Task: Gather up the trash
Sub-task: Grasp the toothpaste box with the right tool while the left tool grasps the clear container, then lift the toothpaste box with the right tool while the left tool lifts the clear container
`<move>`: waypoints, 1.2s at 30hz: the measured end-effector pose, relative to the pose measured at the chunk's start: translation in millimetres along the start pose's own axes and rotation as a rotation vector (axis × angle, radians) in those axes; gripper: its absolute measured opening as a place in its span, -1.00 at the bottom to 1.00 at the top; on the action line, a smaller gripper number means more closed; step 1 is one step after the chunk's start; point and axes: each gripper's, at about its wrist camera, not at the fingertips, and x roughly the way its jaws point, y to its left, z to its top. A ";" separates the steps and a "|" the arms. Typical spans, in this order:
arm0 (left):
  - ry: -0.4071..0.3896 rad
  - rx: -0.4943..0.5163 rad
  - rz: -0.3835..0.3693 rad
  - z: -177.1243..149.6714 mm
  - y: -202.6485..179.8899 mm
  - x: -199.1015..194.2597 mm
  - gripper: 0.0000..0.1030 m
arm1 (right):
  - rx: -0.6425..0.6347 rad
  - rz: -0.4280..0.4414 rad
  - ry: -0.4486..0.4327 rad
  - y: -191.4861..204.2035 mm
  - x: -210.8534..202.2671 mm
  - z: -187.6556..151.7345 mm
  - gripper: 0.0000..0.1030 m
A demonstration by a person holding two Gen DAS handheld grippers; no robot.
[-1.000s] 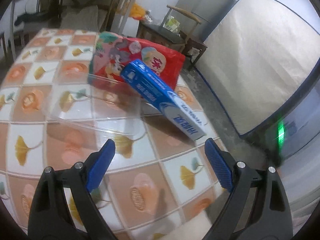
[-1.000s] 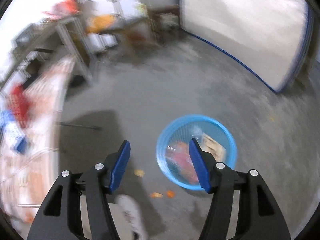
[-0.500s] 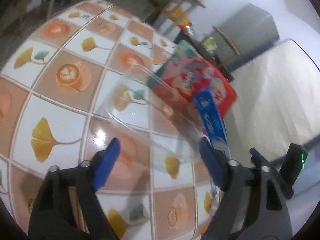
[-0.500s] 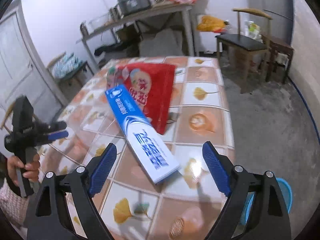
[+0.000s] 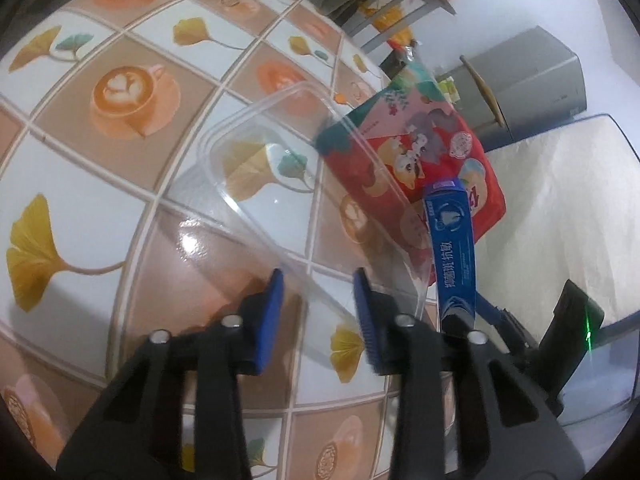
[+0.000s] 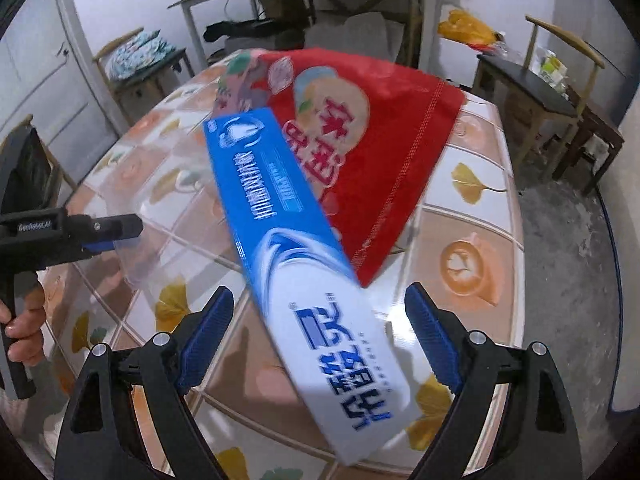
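A clear plastic container [image 5: 288, 184] lies on the tiled table [image 5: 120, 92]; its near rim sits between the narrowed fingers of my left gripper [image 5: 318, 304]. A red snack bag [image 5: 420, 152] lies behind it, with a blue toothpaste box [image 5: 454, 248] resting on both. In the right wrist view the toothpaste box [image 6: 296, 264] fills the middle, its near end between the wide-open fingers of my right gripper [image 6: 320, 340], untouched. The red bag [image 6: 360, 136] lies behind it. The left gripper [image 6: 108, 236] shows at the left, at the clear container [image 6: 168, 232].
A chair [image 6: 540, 92] with small items stands right of the table. A metal shelf table [image 6: 320, 0] and another chair [image 6: 140, 64] stand behind. A white mattress [image 5: 560, 208] leans beyond the table edge. Bare concrete floor [image 6: 568, 240] lies to the right.
My left gripper has moved in on the clear container and narrowed around its rim. My right gripper has swung from the floor basket to the table and come close to the toothpaste box.
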 end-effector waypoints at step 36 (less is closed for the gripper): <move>0.051 0.477 0.323 -55.3 -17.9 -39.0 -0.38 | 0.202 -0.068 0.019 23.3 -60.2 -84.7 0.35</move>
